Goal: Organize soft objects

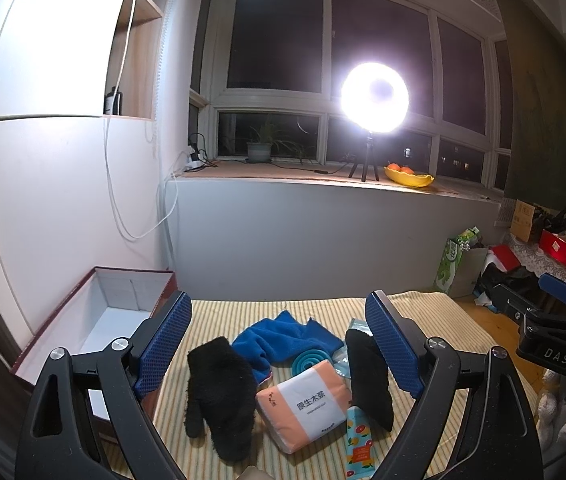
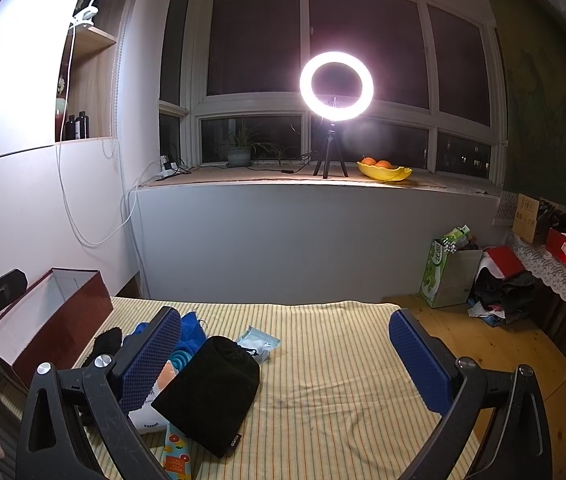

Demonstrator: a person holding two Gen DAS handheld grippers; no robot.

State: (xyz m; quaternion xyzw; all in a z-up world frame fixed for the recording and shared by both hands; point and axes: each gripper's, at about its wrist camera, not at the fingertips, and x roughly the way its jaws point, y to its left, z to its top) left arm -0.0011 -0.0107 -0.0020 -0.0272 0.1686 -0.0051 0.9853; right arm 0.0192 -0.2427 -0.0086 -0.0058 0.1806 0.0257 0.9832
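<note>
I hold my left gripper point(image 1: 279, 344) and right gripper point(image 2: 285, 356) level above the bed point(image 2: 323, 360), both spread, empty. Below: one black mitten point(image 1: 219, 392), one blue towel point(image 1: 283, 338), one black pouch point(image 2: 211, 392), one tissue pack point(image 1: 307, 400).

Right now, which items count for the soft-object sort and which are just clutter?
Job:
black mitten
blue towel
black pouch
tissue pack
open box, probably the bin
Both grippers, left and right, are open and empty.

Lying about:
teal funnel
printed tube
ring light
fruit bowl
potted plant
</note>
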